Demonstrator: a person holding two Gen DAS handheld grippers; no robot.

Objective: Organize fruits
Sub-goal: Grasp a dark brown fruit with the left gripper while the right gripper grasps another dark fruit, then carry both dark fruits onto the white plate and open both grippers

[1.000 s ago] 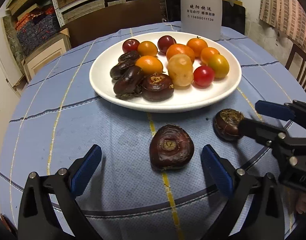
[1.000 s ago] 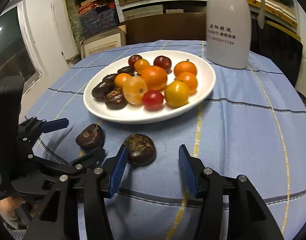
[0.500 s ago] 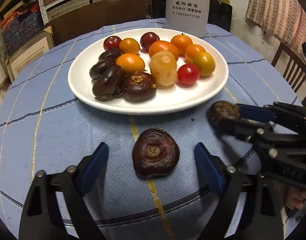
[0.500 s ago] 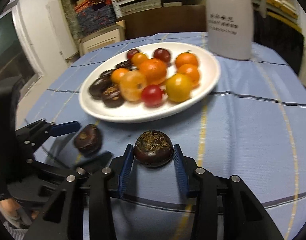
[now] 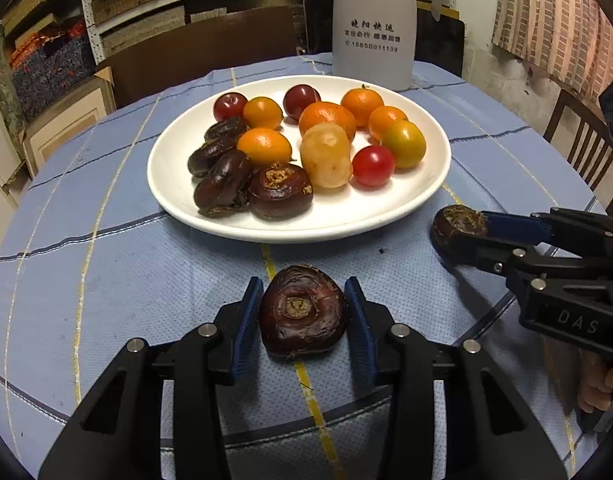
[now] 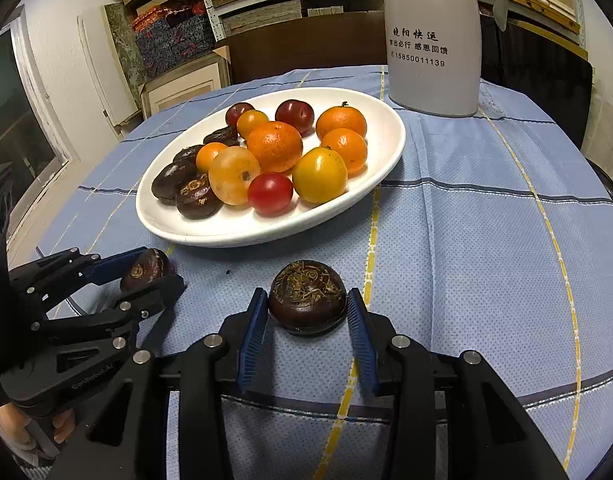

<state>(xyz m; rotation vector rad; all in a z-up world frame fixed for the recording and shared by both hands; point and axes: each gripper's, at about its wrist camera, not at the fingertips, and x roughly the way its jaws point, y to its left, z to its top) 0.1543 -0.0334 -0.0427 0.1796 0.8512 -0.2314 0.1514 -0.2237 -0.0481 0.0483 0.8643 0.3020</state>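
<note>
Fingers of left gripper (image 5: pixel 302 316) closing around one water chestnut (image 5: pixel 302 312); right gripper (image 6: pixel 306 312) clenched on another (image 6: pixel 307 296). Plate (image 5: pixel 178 196) ahead holds the rest; these two remain.

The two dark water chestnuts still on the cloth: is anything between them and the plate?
Nothing visible. Bare tablecloth lies between each water chestnut, left and right, and the white plate. The plate's near rim area is free; the fruit is piled further back.
</note>
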